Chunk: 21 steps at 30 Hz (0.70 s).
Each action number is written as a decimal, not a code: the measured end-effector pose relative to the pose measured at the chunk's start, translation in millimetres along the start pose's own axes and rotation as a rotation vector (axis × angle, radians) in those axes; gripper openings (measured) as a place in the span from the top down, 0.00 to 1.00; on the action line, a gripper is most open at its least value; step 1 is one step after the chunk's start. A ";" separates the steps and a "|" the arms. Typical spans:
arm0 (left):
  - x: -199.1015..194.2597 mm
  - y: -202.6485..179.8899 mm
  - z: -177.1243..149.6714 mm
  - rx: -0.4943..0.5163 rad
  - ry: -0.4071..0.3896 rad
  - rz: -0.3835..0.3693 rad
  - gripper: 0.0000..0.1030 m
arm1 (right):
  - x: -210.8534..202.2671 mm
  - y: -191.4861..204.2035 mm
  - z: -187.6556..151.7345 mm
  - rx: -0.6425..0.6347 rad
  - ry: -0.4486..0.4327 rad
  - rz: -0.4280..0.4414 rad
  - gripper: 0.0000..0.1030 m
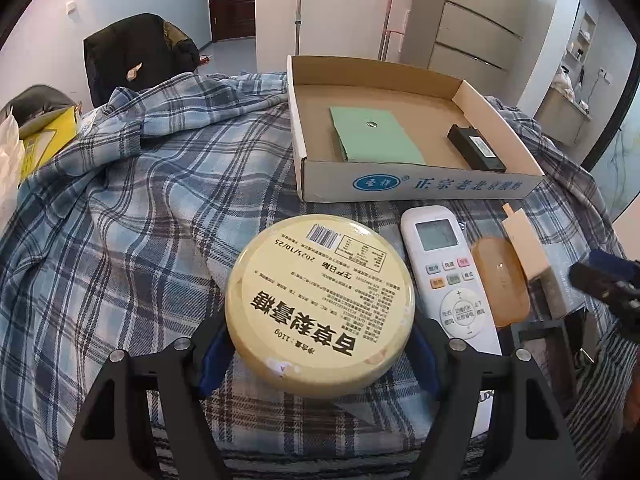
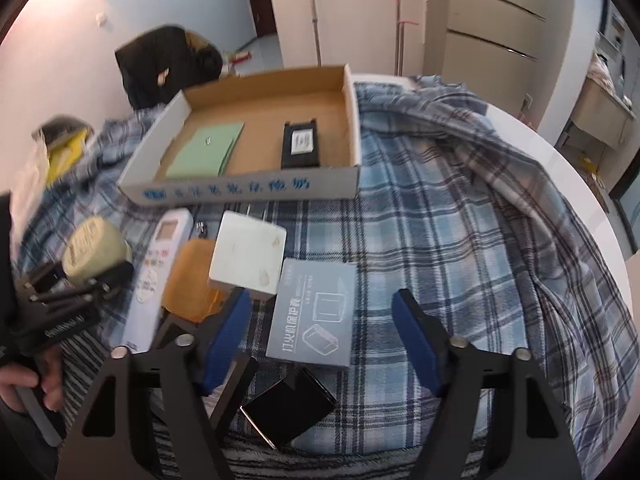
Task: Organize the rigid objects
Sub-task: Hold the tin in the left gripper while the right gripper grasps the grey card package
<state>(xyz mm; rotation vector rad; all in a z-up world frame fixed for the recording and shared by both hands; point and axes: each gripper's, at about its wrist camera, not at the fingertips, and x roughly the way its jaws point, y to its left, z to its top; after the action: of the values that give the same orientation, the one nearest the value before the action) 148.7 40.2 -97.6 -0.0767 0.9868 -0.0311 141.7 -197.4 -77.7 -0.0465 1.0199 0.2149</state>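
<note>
Beside right tool [image 2: 320, 344]: grey box [image 2: 314, 316], unseen leftward.

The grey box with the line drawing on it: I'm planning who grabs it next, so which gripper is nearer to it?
Right. The right gripper is open directly over the grey box. The left gripper is off to its left, shut on the round yellow tin.

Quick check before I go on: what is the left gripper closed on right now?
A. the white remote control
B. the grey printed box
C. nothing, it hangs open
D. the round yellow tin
D: in the left wrist view the left gripper has its blue pads pressed against both sides of the round yellow tin, while the white remote control lies untouched beside it.
</note>
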 end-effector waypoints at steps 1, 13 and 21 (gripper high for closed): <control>-0.1 -0.9 0.2 0.005 -0.001 0.001 0.26 | 5.0 2.3 -0.2 -0.009 0.017 -0.003 0.34; 2.7 -4.6 0.1 0.029 0.011 0.012 0.26 | 26.9 3.7 -7.6 -0.031 0.045 -0.043 0.55; 2.5 -4.6 -0.3 0.024 0.009 0.007 0.26 | 8.1 -8.0 -13.5 0.022 -0.054 -0.012 0.56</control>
<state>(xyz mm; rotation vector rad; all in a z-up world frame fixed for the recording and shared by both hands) 149.9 35.4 -99.4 -0.0515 0.9952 -0.0366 136.1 -205.8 -92.2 -0.0265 0.9683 0.1926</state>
